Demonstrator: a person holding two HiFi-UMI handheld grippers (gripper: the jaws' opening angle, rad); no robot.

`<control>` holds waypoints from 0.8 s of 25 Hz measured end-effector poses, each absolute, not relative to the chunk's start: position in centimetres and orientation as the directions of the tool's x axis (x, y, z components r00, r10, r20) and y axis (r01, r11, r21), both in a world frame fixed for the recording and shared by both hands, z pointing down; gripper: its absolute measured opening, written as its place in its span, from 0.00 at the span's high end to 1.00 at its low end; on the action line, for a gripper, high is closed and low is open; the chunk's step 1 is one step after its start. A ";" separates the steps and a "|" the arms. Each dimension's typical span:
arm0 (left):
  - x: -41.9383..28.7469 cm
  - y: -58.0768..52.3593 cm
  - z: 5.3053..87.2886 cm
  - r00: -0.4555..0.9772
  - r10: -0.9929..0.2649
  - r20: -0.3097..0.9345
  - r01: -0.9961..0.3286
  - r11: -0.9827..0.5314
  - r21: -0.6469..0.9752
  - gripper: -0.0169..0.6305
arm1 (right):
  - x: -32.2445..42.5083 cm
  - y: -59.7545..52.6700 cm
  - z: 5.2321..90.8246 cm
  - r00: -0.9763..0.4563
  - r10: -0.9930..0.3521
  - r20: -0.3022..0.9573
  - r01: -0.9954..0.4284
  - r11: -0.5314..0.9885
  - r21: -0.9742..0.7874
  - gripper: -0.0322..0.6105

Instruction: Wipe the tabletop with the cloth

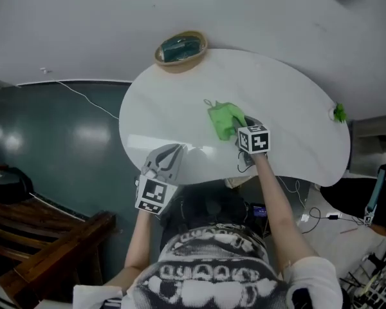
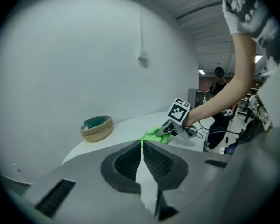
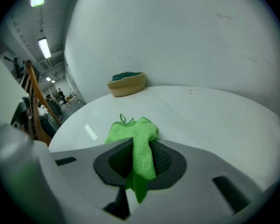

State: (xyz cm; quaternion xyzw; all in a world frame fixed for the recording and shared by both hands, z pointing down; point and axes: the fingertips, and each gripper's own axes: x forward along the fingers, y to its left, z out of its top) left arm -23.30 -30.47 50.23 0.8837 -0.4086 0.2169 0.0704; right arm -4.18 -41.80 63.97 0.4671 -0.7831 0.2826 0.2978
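Observation:
A bright green cloth (image 1: 224, 119) lies bunched on the white oval tabletop (image 1: 289, 102), near its middle. My right gripper (image 1: 242, 132) is shut on the cloth (image 3: 139, 148), whose free part spreads on the table ahead of the jaws. The left gripper (image 1: 170, 154) hovers at the table's near-left edge, shut with nothing between its jaws. In the left gripper view the right gripper (image 2: 164, 131) and the cloth (image 2: 153, 135) show beyond my closed jaws.
A woven basket (image 1: 181, 49) with dark green contents sits at the table's far edge. A small green object (image 1: 339, 113) rests at the right rim. A dark floor lies left, with wooden furniture (image 1: 45, 237); cables (image 1: 321, 216) trail at the right.

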 end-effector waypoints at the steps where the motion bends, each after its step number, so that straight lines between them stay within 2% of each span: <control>1: -21.7 -30.7 50.0 0.587 -0.683 0.435 -0.738 -0.672 -0.058 0.95 | -1.3 -41.6 63.9 -0.357 -0.576 0.735 -0.915 0.373 -0.152 0.88; 10: -5.5 -29.0 48.7 0.697 -0.586 0.413 -0.624 -0.779 -0.053 0.95 | 23.8 -36.5 63.7 -0.121 -0.640 0.759 -0.993 0.087 -0.085 0.88; 20: 9.3 -25.0 49.6 0.729 -0.533 0.429 -0.576 -0.817 -0.035 0.95 | 46.5 -29.4 64.2 0.045 -0.627 0.777 -0.995 -0.097 -0.020 0.88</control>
